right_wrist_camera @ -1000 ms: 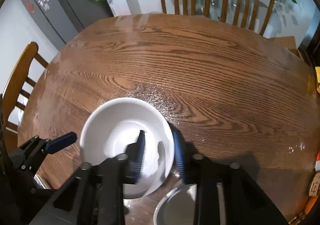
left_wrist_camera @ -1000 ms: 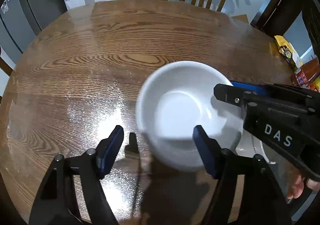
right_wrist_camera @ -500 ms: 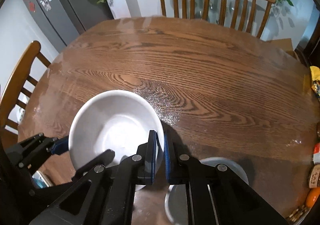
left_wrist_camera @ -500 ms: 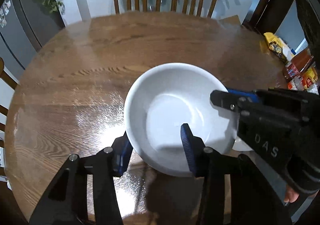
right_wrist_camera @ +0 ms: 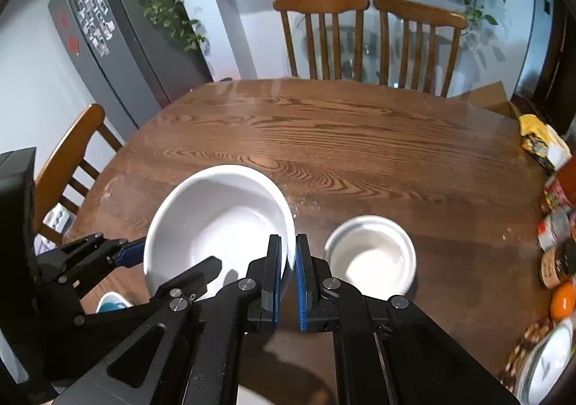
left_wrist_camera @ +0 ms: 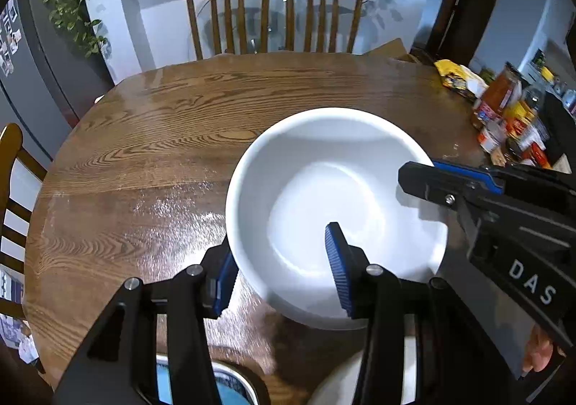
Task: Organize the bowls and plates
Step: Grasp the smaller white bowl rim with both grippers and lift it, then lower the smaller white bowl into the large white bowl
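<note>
Large white bowl (left_wrist_camera: 334, 210): being held clear above the worktop (left_wrist_camera: 172, 138), tilted, gripped at two places on its rim.
Left tongs (left_wrist_camera: 284, 271): clamping the bowl's near-left wall, one blue pad (left_wrist_camera: 338, 271) sitting inside the bowl, the other pressing outside.
Right tongs (right_wrist_camera: 287, 271): pinching the bowl's right rim, pads nearly together with only the thin wall between them.
Small white bowl (right_wrist_camera: 370, 253): sitting on the worktop just right of the right tongs, apart from the large bowl.
Blue-centred dish (left_wrist_camera: 219, 383): lying at the near edge under the left tongs, mostly hidden.
Worktop: round wooden surface, glare showing near its left side.
Jars and packets (left_wrist_camera: 511, 117): crowding the far-right edge.
Chairs (right_wrist_camera: 367, 41): two standing side by side at the far side.
</note>
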{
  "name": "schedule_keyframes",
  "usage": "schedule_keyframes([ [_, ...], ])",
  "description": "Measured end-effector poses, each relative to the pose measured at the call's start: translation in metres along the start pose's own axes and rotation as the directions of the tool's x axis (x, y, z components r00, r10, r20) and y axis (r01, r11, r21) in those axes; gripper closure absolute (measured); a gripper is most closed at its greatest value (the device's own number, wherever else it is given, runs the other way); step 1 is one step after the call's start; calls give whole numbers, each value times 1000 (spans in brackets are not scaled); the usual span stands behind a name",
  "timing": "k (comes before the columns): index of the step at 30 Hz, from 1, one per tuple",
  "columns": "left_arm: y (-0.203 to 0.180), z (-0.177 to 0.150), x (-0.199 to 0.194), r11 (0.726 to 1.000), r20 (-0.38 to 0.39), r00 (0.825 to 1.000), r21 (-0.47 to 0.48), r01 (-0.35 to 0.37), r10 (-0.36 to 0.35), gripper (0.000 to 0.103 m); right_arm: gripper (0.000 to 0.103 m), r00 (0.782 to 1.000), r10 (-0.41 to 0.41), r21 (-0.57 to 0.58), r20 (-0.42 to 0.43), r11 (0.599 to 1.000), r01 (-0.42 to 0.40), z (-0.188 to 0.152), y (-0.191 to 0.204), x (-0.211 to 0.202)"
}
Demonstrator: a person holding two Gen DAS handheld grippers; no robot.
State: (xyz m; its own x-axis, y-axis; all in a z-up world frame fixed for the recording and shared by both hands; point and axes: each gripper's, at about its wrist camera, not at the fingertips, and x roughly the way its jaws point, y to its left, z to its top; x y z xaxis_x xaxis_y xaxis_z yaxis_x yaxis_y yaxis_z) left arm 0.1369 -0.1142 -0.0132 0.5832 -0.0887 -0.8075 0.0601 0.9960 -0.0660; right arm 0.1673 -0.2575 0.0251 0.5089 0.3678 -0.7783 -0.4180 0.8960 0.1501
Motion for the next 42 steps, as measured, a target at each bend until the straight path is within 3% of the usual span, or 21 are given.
schedule_keyframes([
  [19,-36,-65,-59,991,41,996,109,76,-81,59,94,998,-23,109,55,994,16,-87,7,-74],
  [26,-43,-84,-62,987,29,996,138,83,-88,59,94,999,-17,146,35,989,11,-112,6,-78],
  [42,-51,-118,-37,980,-82,995,181,78,-64,59,93,997,22,221,-71,975,-6,-157,-3,-55],
])
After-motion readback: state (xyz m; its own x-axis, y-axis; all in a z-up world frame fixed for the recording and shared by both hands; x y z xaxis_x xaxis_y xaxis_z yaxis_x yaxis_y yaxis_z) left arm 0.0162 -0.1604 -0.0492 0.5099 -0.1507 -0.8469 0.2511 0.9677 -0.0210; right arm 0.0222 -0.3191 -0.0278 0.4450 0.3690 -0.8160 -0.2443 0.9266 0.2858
